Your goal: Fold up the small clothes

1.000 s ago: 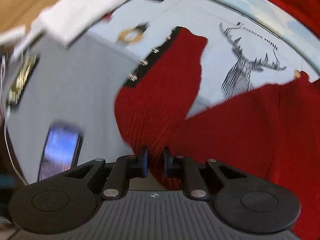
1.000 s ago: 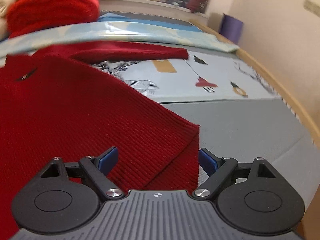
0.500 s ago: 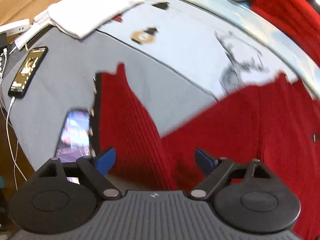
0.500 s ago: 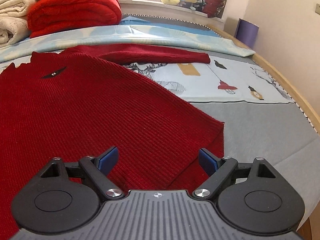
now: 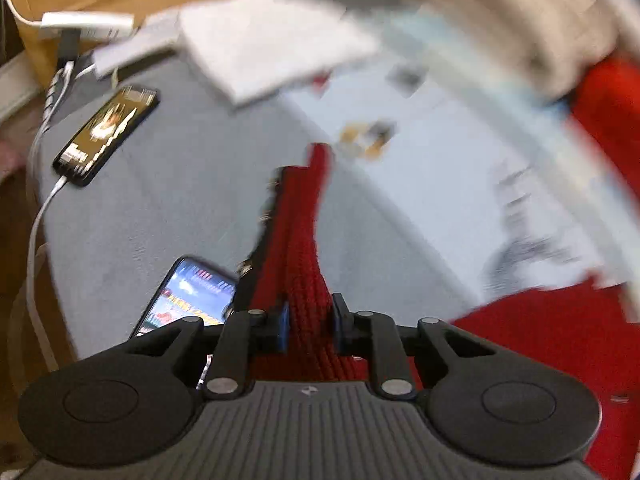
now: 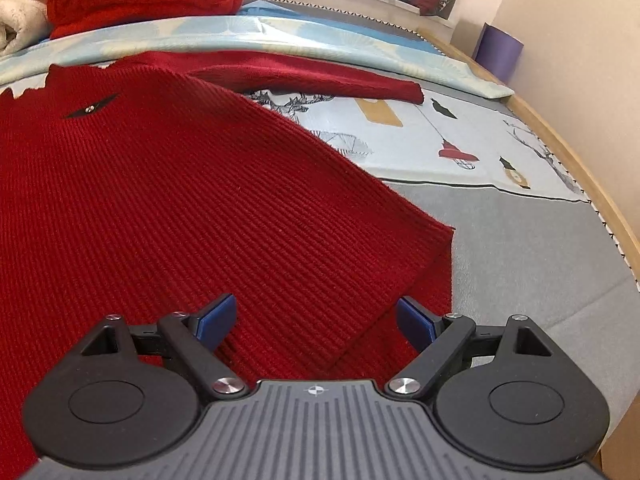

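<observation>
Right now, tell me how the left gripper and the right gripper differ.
The left gripper is shut on the red ribbed knit sweater, pinching a bunched strip of its sleeve; the right gripper is open and holds nothing. The left gripper's view is motion-blurred, while the right gripper's view is sharp. Both have blue-padded fingers and are over the same sweater.

The red sweater [image 6: 200, 208] is coarse ribbed knit; the grippers' housing is matt black plastic, and a phone [image 5: 106, 134] at 10 o'clock shows glossy glass.
</observation>
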`<state>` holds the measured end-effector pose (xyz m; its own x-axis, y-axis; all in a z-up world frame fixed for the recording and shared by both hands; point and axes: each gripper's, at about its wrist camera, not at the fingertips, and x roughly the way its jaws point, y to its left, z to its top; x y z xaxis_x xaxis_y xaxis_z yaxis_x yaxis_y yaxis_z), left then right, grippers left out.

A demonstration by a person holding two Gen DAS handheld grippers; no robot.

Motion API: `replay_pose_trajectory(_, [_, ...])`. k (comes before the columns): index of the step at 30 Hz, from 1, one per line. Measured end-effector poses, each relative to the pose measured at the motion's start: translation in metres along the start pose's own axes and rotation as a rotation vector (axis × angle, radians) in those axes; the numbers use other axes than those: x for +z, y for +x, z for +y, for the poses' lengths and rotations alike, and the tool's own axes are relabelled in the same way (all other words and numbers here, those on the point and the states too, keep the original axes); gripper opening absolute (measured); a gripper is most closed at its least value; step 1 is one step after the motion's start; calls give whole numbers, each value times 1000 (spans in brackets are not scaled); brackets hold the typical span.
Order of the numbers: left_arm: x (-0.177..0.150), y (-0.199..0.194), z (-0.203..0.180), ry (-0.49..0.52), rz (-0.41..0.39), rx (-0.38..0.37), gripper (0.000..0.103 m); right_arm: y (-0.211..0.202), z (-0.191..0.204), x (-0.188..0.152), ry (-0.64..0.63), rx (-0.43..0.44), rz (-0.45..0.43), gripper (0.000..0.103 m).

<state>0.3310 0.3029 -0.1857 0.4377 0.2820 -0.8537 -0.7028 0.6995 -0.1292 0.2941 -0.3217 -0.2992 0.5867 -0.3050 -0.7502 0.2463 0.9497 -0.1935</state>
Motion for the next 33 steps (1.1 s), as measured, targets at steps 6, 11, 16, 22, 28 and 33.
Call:
replay_pose_trajectory(6, [-64, -81, 32, 100, -162, -177, 22, -1, -6, 3, 27, 22, -15, 88])
replay_pose_trajectory(11, [-87, -100, 27, 138, -214, -150, 22, -11, -10, 3, 69, 42, -35, 88])
replay_pose_trajectory(16, [-68, -129, -33, 245, -313, -175, 22, -18, -11, 2, 95, 73, -47, 88])
replay_pose_trajectory(22, [-53, -143, -207, 516, -403, -317, 18, -10, -18, 8, 96, 105, -57, 88])
replay_pose_trajectory(28, [-83, -94, -345, 697, -313, -323, 102, 11, -39, 14, 152, 94, -8, 88])
replay_pose_trajectory(33, [-87, -53, -289, 591, -245, -301, 103, 19, -67, 16, 303, 128, 32, 88])
